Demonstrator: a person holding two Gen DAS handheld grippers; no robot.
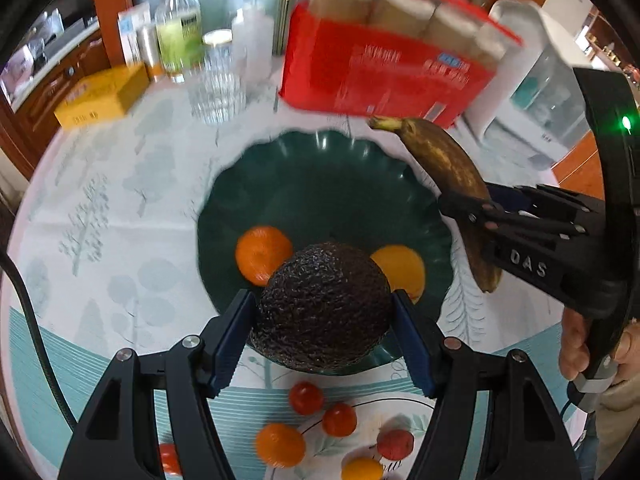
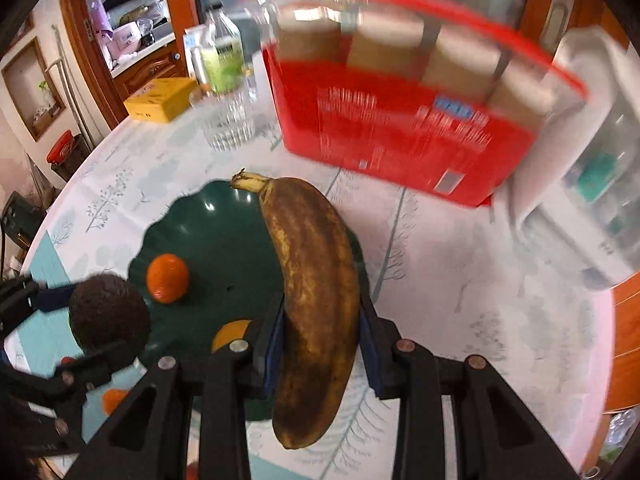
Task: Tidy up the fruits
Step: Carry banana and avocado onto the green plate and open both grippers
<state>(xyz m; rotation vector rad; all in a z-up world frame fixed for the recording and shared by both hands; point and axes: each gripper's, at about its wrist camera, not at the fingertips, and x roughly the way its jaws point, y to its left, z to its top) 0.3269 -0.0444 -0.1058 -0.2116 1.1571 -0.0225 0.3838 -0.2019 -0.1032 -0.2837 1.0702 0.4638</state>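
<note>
Left gripper [image 1: 324, 312] clamped on avocado [image 1: 322, 306], right gripper [image 2: 320, 344] on banana [image 2: 316, 296]; both above green bowl [image 1: 320, 184] holding two oranges [image 1: 263, 255].

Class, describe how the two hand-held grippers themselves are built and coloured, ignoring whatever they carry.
Each hand-held gripper, left and right, has black angular linkage arms with silver rivets and ribbed blue pads. The right one's body carries raised "DAS" lettering and a green light. A black cable trails left.

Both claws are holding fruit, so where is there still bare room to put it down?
The far half of the green bowl, beyond the two oranges, is bare. So is the tablecloth left of the bowl. It's crowded near the white plate of tomatoes.
</note>
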